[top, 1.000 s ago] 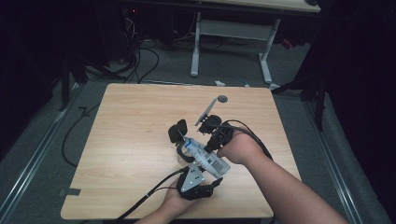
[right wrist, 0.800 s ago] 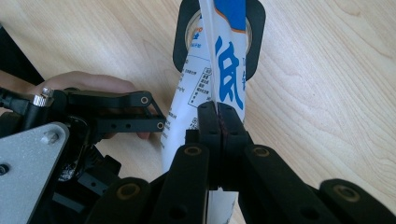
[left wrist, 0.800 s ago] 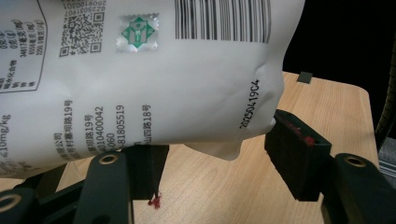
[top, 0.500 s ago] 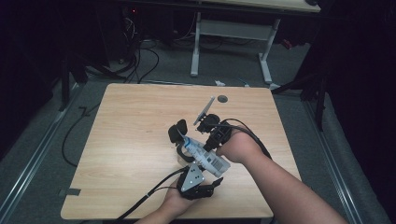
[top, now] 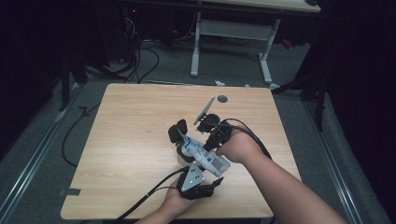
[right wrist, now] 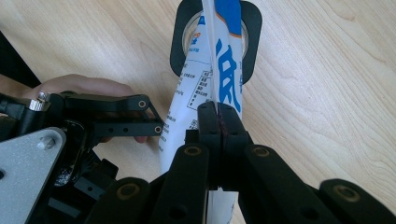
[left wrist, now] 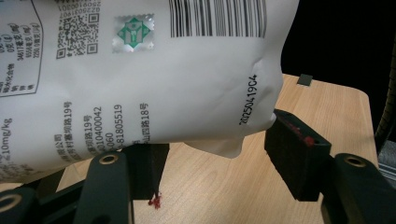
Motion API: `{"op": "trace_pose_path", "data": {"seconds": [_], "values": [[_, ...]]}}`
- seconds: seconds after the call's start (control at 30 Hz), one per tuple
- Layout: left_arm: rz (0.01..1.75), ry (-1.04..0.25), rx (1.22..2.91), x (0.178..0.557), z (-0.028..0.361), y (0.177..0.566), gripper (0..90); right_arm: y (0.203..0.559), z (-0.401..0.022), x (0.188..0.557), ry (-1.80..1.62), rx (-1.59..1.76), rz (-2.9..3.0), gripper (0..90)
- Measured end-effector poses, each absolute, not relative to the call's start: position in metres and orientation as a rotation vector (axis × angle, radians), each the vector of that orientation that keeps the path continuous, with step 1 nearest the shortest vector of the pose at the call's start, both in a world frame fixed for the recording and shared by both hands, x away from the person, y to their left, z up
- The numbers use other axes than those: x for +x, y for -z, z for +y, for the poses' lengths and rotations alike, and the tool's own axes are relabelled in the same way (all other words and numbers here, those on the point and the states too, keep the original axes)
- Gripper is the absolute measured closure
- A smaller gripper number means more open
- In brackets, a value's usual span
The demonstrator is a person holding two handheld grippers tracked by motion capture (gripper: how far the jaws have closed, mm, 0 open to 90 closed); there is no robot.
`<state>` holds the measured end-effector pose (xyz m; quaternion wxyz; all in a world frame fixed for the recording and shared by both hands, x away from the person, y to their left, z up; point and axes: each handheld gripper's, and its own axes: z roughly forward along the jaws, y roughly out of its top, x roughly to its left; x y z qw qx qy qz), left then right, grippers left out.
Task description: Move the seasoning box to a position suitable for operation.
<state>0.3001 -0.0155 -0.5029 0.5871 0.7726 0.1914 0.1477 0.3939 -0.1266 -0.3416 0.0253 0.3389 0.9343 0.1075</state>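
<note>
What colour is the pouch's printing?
The pouch is white with blue lettering, clearest in the right gripper view.

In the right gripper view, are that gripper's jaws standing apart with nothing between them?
No, the right gripper is pinched shut on the bag's thin edge.

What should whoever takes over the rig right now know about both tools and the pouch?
Right tool: shut on the thin edge seam of the white-and-blue pouch.
Left tool: jaws either side of the pouch's barcode end; whether the pads press is unclear.
Pouch: held above the table, its far end at the round mouth of the black container.
Done: pouch is up and at the container.
Left: probably opening or emptying it there; whether it is already open cannot be told.
</note>
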Motion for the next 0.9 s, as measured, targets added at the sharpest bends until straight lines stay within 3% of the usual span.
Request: {"op": "trace_pose_path", "data": {"seconds": [0.9], "values": [[0.446,-0.341,1.795,0.3019,-0.0173,0.4991,41.4,0.3381,-0.128,0.3961,-0.34,1.054,2.879,90.0]]}}
